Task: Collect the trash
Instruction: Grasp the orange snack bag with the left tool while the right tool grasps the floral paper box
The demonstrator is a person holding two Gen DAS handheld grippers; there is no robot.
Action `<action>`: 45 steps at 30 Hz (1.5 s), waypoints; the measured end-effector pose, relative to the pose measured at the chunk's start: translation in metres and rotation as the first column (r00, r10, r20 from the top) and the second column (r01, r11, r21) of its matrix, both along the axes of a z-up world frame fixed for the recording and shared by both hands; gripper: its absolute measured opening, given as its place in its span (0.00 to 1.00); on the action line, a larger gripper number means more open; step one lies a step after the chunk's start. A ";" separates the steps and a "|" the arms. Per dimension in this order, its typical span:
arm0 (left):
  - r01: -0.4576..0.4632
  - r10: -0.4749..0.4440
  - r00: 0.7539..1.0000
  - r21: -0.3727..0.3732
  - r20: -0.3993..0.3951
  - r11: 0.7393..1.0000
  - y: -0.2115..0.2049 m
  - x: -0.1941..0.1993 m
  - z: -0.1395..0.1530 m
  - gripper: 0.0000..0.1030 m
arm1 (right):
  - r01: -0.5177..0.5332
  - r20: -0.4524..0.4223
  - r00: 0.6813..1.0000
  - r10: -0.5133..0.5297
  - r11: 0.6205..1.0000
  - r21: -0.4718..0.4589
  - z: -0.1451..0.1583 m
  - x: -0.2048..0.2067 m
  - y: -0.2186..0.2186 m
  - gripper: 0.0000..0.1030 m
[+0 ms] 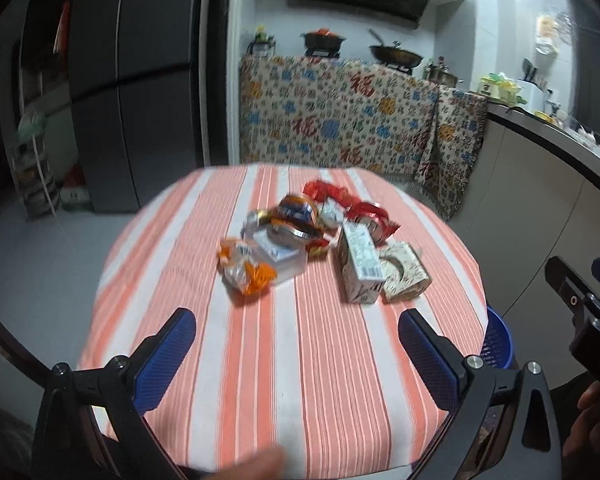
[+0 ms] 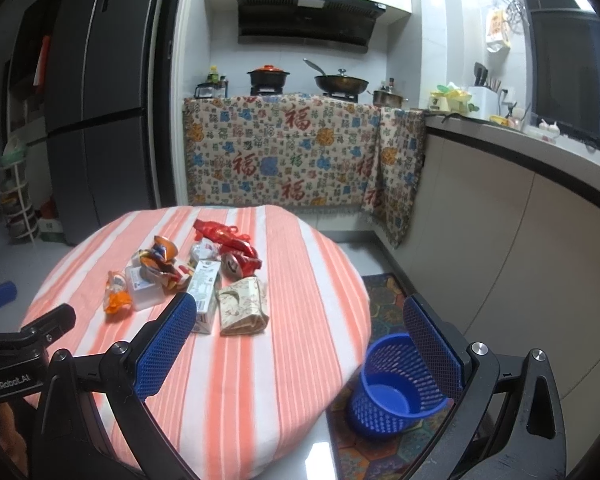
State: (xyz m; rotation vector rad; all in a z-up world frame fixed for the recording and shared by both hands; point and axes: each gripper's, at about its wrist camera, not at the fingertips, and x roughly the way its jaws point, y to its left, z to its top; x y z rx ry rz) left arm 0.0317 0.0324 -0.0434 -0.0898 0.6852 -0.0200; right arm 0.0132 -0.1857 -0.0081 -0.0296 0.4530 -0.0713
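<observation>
A heap of trash lies mid-table on the striped cloth [image 1: 260,360]: an orange wrapper [image 1: 246,270], a clear plastic tub [image 1: 278,256], a crumpled blue-orange wrapper [image 1: 296,216], red wrappers [image 1: 340,196], a milk carton [image 1: 360,264] and a patterned box [image 1: 406,272]. My left gripper [image 1: 296,348] is open, short of the heap over the near cloth. My right gripper [image 2: 300,340] is open too, over the table's right edge, its left finger [image 2: 168,344] in front of the carton [image 2: 204,292]. A blue mesh bin [image 2: 396,384] stands on the floor to the right of the table.
The bin sits on a patterned mat [image 2: 384,304]. A white counter [image 2: 540,208] runs along the right, a cloth-draped stove bench [image 2: 300,152] with pots stands behind, and a dark fridge [image 2: 100,100] is at the left. A hand [image 1: 256,466] shows at the bottom edge.
</observation>
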 end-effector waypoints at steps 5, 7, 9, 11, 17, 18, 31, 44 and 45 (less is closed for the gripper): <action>-0.046 0.048 0.997 0.036 -0.053 0.998 0.013 0.013 -0.028 1.00 | -0.003 -0.031 1.000 0.004 0.999 0.039 -0.031 0.021 -0.004 1.00; -0.046 0.047 0.996 0.025 -0.080 0.999 0.018 0.019 -0.039 1.00 | 0.002 -0.082 0.997 0.002 0.999 0.050 -0.049 0.033 -0.006 1.00; -0.036 0.035 0.994 -0.008 -0.105 0.999 0.022 0.025 -0.047 1.00 | 0.003 -0.117 0.993 0.003 0.998 0.056 -0.062 0.041 -0.008 1.00; -0.015 0.006 0.991 -0.061 -0.131 0.998 0.027 0.034 -0.059 1.00 | 0.002 -0.158 0.987 0.007 0.998 0.058 -0.076 0.049 -0.009 1.00; -0.015 -0.004 0.988 -0.118 -0.155 0.993 0.044 0.071 -0.070 1.00 | -0.023 -0.246 0.969 0.038 0.998 0.064 -0.107 0.062 -0.009 1.00; -0.022 0.003 0.988 -0.120 -0.154 0.993 0.047 0.081 -0.068 1.00 | -0.025 -0.253 0.967 0.041 0.998 0.065 -0.109 0.063 -0.009 1.00; 0.018 -0.050 0.975 -0.145 -0.219 0.989 0.067 0.162 -0.092 0.64 | -0.086 -0.238 0.964 0.118 0.986 0.141 -0.108 0.090 -0.028 1.00; 0.306 -0.297 0.913 -0.014 -0.278 0.952 0.036 0.085 -0.075 0.53 | -0.293 -0.366 0.835 0.411 0.895 0.336 -0.125 0.191 -0.008 0.76; 0.304 -0.296 0.913 -0.015 -0.279 0.952 0.035 0.084 -0.076 0.56 | -0.297 -0.372 0.827 0.422 0.889 0.348 -0.126 0.196 -0.007 0.73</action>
